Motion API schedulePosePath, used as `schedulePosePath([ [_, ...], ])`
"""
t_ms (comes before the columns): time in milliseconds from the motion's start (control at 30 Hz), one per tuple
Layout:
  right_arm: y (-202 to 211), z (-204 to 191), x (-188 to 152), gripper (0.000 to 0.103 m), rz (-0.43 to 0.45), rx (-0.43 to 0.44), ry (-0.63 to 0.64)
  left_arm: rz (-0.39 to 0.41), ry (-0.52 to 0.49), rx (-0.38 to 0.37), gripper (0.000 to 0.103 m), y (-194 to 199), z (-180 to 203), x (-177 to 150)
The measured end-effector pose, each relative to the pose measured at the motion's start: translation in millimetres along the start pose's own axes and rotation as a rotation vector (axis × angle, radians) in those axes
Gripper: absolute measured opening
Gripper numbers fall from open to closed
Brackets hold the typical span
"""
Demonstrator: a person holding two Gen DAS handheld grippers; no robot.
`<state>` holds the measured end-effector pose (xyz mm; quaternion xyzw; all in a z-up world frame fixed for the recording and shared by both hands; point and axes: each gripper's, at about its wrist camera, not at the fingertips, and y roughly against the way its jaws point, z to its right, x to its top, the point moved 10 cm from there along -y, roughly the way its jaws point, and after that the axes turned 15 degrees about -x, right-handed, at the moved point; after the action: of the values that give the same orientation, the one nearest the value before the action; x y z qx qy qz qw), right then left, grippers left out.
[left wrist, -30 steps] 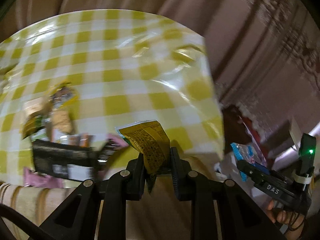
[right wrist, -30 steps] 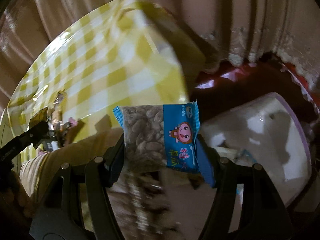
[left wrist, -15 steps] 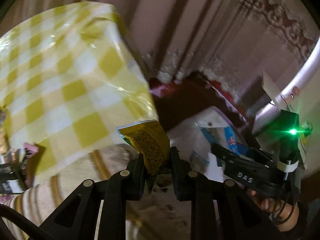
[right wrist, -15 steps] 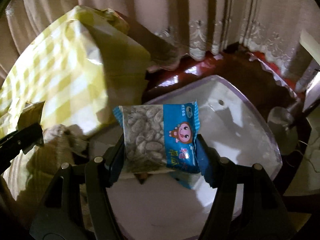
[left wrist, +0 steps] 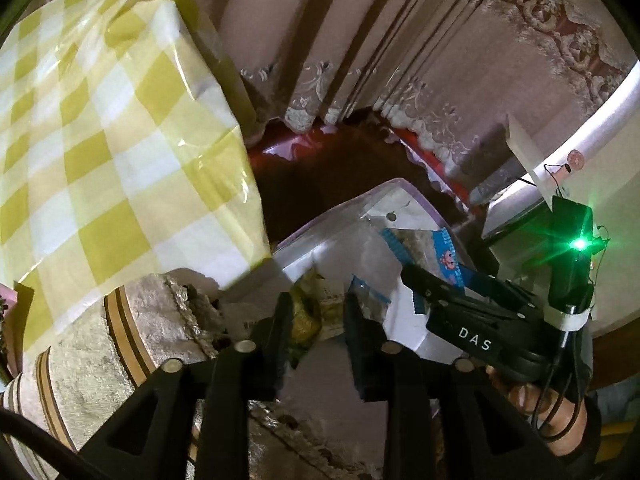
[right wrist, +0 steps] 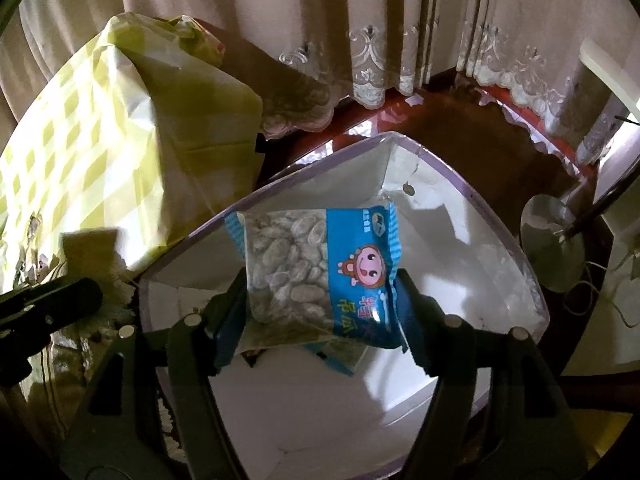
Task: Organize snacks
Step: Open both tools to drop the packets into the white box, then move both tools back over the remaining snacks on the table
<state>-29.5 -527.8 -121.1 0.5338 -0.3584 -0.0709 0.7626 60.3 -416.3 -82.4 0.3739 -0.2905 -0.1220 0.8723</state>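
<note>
My left gripper (left wrist: 314,314) hangs over the near corner of a white bin (left wrist: 360,208) and its jaws are opening. A yellow snack packet (left wrist: 308,312) shows blurred and low between the fingers, and the pads no longer pinch it. My right gripper (right wrist: 320,284) is over the same bin (right wrist: 500,232). Its jaws are opening too, but a blue packet of pale seeds (right wrist: 316,272) still spans pad to pad. The left wrist view shows that packet (left wrist: 432,246) at the right gripper's tips (left wrist: 420,276). Another blue packet (right wrist: 340,354) lies on the bin floor.
A table under a yellow checked cloth (left wrist: 100,120) stands left of the bin. A striped, worn cushion edge (left wrist: 100,340) sits below the cloth. Lace-hemmed curtains (right wrist: 380,60) hang behind, over a glossy red floor (left wrist: 320,168). A round metal stand base (right wrist: 556,240) sits right of the bin.
Both grippers swung away from the table to over the white bin. The left jaws spread and the yellow packet slipped down between them. The blue packet has tilted slightly in the right jaws.
</note>
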Motion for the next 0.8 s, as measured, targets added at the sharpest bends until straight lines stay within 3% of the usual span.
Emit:
schedulePosePath([
  [67, 0, -1, 0, 0.075, -0.002, -0.002, 0.001, 0.014, 0.007, 0.002, 0.048, 3, 0, 1],
  [800, 28, -42, 4, 0.078, 0.045, 0.050, 0.069, 0.134, 0.060, 0.075, 0.049, 53, -33, 3],
])
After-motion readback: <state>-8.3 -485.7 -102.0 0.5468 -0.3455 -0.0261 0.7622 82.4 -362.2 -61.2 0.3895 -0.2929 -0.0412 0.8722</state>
